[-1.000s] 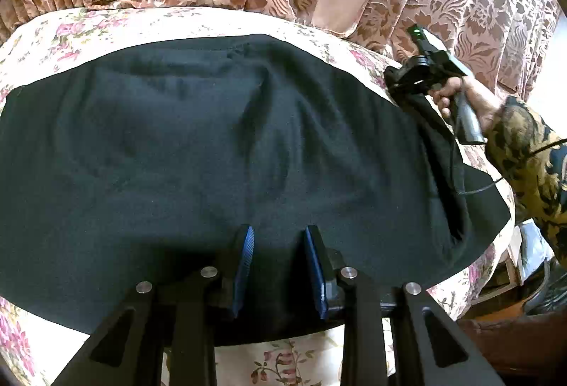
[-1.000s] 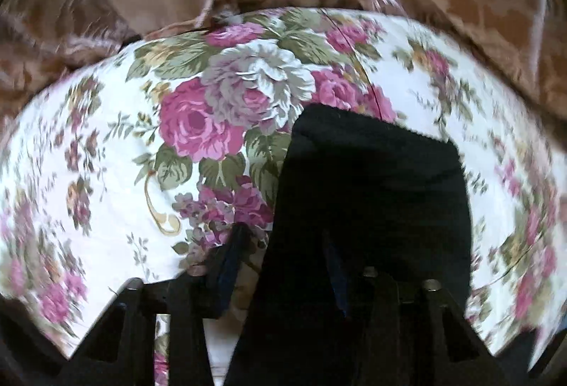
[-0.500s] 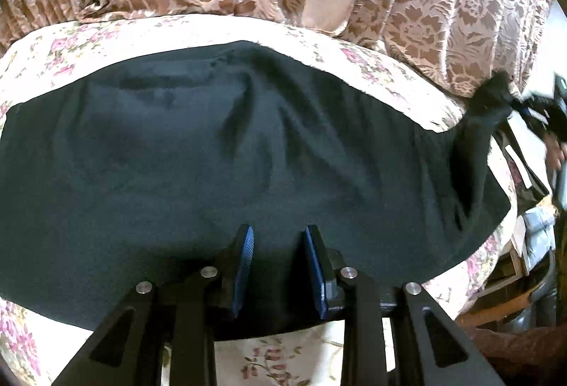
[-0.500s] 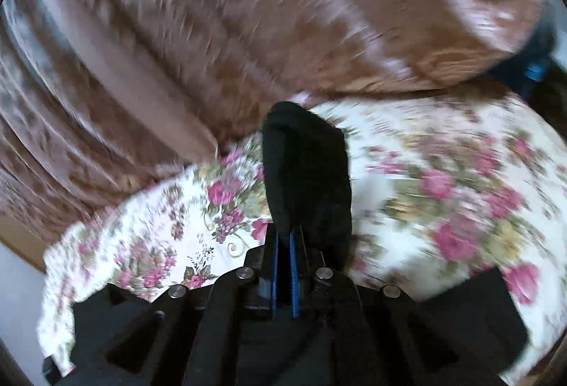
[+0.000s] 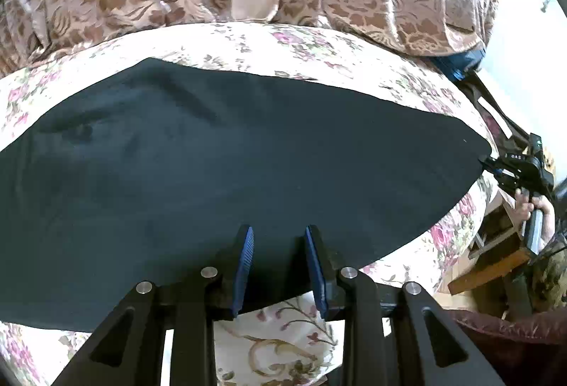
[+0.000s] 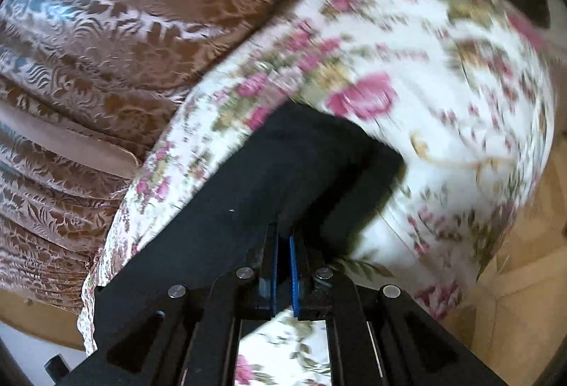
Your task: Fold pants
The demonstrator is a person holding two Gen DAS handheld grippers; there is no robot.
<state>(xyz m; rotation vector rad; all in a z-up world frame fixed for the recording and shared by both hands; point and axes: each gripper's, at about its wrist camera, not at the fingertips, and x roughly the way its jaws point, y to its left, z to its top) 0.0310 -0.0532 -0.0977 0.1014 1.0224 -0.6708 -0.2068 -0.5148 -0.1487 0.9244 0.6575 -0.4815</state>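
Right wrist view, blurred w/ motion.
- Right gripper (image 6: 283, 237): bottom centre, blue pads nearly together, pinched on black fabric.
- Black pants (image 6: 283, 173): bunched end in jaws, folded corner sticks out to the right; rest runs lower left as a flat dark band.
- Floral cover (image 6: 443, 109): white w/ pink roses, under pants, fills centre-right.
- Brown patterned drape (image 6: 106, 31): upper left, pleated, beside cover.
- Tan floor (image 6: 524, 297): lower right.

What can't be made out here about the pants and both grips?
- Left wrist view: the pants run off the left edge; waistband and legs indistinguishable.
- Left hand-held gripper: dark cloth between its pads; contact unclear.
- Right wrist view: motion blur; the right hand-held gripper hides the pinched edge.
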